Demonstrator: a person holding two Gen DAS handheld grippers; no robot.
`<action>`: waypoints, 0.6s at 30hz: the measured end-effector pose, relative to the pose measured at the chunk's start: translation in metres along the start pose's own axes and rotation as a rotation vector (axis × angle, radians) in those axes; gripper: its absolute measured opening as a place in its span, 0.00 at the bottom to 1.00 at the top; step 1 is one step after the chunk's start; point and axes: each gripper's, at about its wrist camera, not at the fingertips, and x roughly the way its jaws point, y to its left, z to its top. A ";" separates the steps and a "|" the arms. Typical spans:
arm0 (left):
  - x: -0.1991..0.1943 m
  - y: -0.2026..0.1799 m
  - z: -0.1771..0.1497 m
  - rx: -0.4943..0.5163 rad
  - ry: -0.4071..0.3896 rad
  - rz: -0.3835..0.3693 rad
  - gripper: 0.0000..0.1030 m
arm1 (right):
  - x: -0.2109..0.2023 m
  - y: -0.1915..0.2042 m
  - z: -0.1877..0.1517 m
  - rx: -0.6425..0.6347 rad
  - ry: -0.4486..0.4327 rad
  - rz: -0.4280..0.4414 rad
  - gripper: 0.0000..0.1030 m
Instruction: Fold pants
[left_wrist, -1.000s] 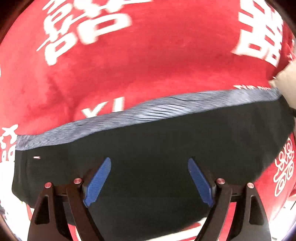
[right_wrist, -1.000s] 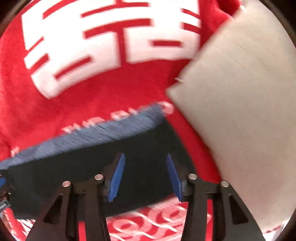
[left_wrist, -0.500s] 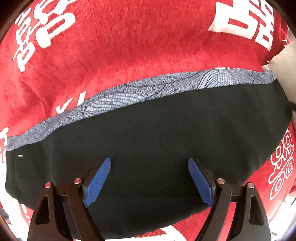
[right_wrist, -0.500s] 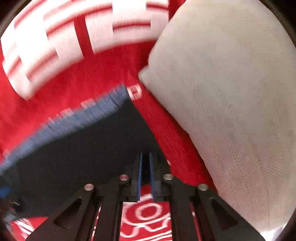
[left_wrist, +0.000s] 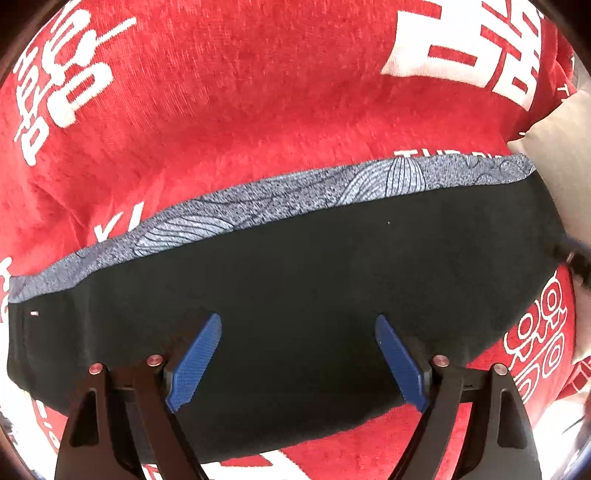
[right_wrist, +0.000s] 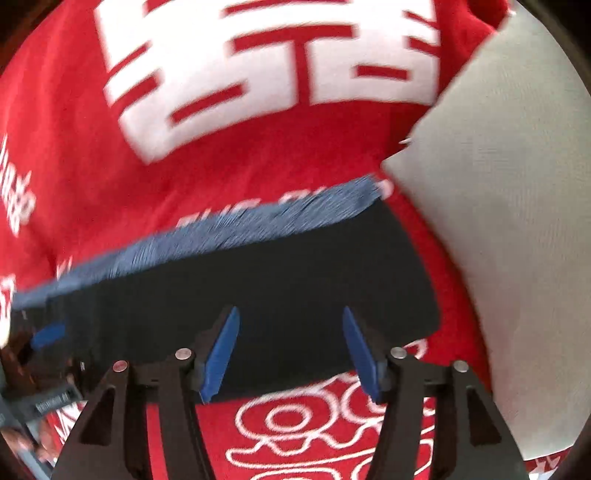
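Pants (left_wrist: 295, 295) lie flat — patterned edge (left_wrist: 280, 199) toward red blanket (left_wrist: 240, 110).

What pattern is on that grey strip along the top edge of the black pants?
Speckled blue-grey with dark, wavy, shell-like line drawings on the strip; sharpest in the left wrist view.

both wrist views look steeply down, close, sharing the black pants (left_wrist: 295, 295).
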 end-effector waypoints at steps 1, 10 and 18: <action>0.002 -0.002 -0.002 0.005 0.011 0.001 0.84 | 0.008 0.004 -0.005 0.000 0.027 0.018 0.61; 0.017 0.000 -0.013 -0.021 0.052 0.017 0.98 | 0.027 -0.002 -0.015 0.071 0.069 0.096 0.73; 0.014 -0.001 -0.014 -0.014 0.053 0.026 0.99 | 0.021 -0.003 -0.013 0.089 0.063 0.111 0.73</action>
